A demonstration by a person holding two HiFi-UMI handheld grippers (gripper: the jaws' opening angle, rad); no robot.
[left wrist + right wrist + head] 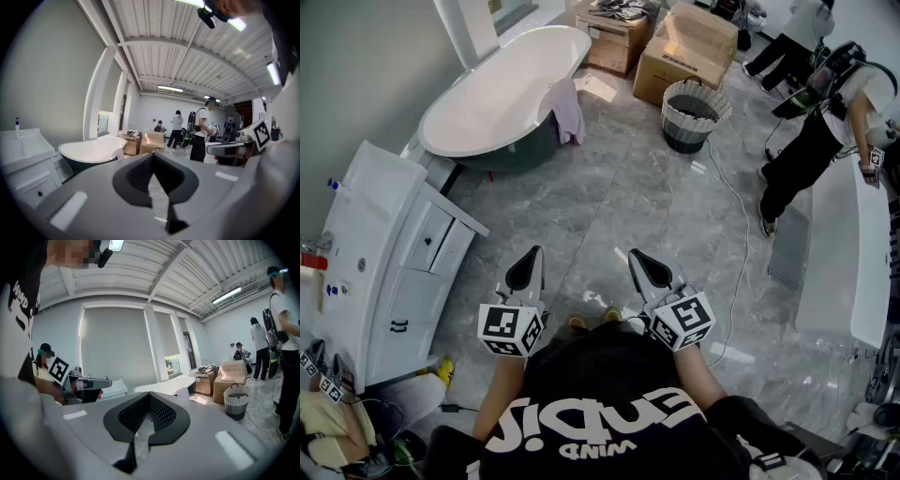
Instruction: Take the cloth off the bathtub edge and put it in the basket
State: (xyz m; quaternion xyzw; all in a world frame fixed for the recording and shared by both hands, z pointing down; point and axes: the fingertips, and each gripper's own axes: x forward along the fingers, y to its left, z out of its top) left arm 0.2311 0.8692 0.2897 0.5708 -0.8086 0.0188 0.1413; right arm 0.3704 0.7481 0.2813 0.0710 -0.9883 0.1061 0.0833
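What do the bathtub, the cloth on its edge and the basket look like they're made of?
Bathtub: glossy white inside, dark outside, likely acrylic or enamel by its sheen.
Cloth: soft pale pink fabric, draping in folds.
Basket: seemingly woven rope, ribbed white wall with dark base.

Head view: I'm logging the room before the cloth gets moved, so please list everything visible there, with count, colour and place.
bathtub: one, white inside, dark outside, upper left
cloth: one, pale pink, draped over the bathtub's right edge
basket: one, grey and white, on the floor right of the bathtub
cardboard boxes: two, brown, top, behind the basket
cabinet: one, white, left side
long fixture: one, white, right edge
cable: one, pale, on the floor at right
other people: two, upper right
left tongs: one, grey with black tips, shut, empty, lower centre
right tongs: one, same colours, shut, empty, beside it
shirt: one, black, white print, bottom
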